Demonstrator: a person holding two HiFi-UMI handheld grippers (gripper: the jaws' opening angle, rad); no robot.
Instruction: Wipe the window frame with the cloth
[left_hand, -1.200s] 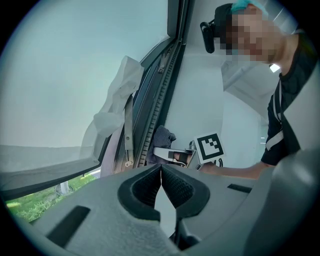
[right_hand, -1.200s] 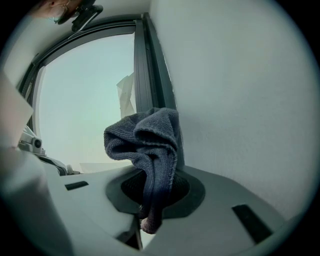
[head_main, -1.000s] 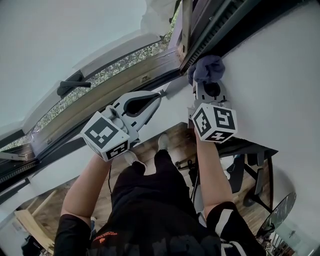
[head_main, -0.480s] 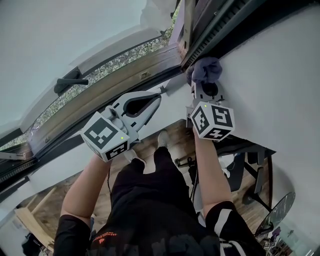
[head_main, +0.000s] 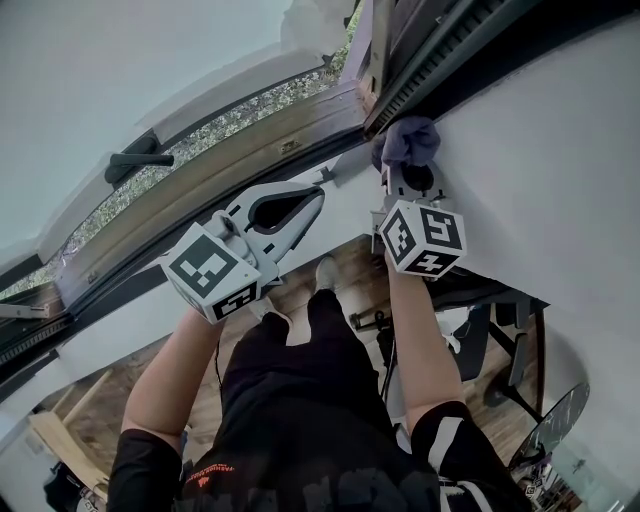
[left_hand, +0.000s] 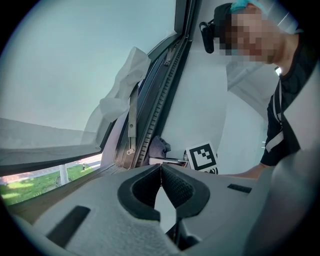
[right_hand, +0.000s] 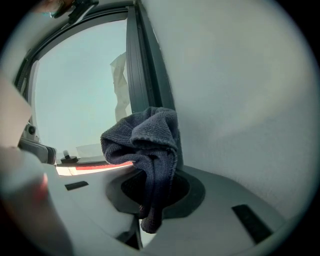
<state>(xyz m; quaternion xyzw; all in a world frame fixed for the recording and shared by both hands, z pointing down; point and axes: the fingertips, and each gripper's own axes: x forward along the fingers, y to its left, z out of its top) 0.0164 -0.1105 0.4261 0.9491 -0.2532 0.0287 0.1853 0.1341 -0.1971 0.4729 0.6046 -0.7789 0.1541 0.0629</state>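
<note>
Cloth pressed to the dark window frame

The open window frame (head_main: 425, 55) ran beside a white wall (head_main: 550, 150), and the person reached both arms up toward it. The left gripper (head_main: 320, 195) hung near the frame's lower corner, its jaws closed together on nothing. The right gripper (head_main: 408, 172) pinched a dark blue cloth (head_main: 408, 140), which was bunched against the frame's edge. Orange print on the black shirt (head_main: 300, 430) was too small to read.

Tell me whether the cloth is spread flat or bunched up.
Bunched up. The cloth hangs in crumpled folds, with a twisted tail pinched between the jaws of the right gripper.
</note>
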